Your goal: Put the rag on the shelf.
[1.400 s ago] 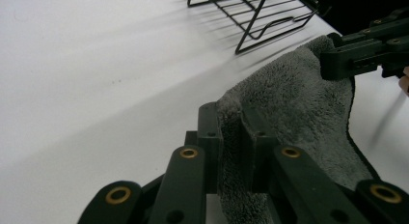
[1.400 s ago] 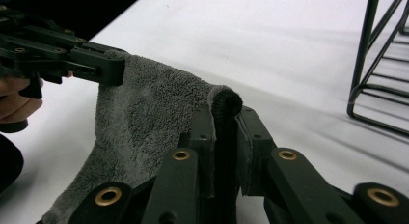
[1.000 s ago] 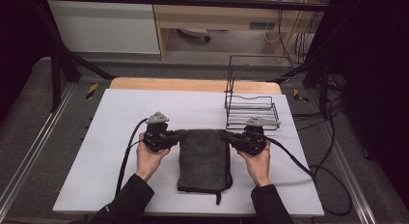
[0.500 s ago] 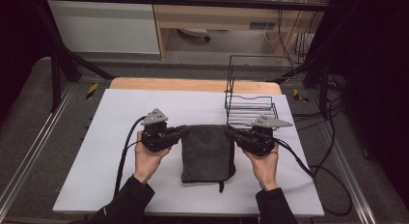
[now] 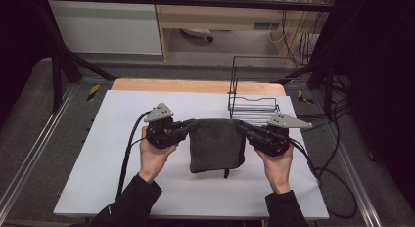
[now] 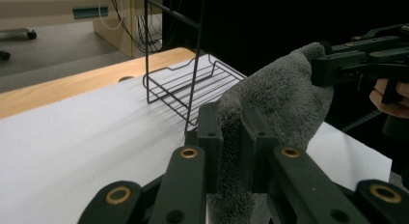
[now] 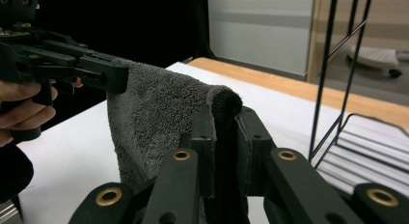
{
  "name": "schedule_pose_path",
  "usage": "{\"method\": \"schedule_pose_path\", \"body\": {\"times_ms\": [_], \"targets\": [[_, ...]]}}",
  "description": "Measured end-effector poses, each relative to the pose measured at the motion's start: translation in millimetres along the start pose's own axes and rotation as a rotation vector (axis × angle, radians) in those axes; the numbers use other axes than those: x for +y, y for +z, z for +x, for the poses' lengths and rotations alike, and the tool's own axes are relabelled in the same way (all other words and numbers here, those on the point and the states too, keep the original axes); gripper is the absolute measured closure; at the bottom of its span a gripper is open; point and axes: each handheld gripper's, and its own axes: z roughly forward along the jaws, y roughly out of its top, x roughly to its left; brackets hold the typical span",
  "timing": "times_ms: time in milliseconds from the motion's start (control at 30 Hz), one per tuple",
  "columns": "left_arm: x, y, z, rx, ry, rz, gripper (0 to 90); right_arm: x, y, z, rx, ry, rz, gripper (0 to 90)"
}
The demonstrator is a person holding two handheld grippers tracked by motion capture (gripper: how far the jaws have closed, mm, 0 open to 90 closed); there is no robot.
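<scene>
High view alone: grey towel (image 5: pixel 216 145) hanging clear above white table (image 5: pixel 112 134).

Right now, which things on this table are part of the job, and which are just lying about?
In the job:
- folded dark grey terry towel
- left gripper, clamped on one top corner
- right gripper, clamped on the other

Lying about:
- black wire rack
- white table sheet

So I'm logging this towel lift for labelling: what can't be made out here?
- Towel: whether its bottom edge touches the table; the high view looks straight down.
- Left claw pads: left gripper view, buried in towel.
- Right claw pads: right gripper view, same.
- Rack top: cut off in both gripper views.
</scene>
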Motion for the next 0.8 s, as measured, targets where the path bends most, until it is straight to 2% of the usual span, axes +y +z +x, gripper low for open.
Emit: {"method": "schedule_pose_path", "body": {"times_ms": [567, 800], "targets": [[26.0, 19.3, -20.0, -0.007, 0.015, -0.124, 80.4, 17.1, -31.6, -5.4, -0.096, -0.028, -0.129, 80.5], [37.1, 31.2, -24.5, -0.013, -0.001, -0.161, 80.5, 23.7, -41.7, -8.8, -0.137, -0.027, -0.167, 80.6]]}}
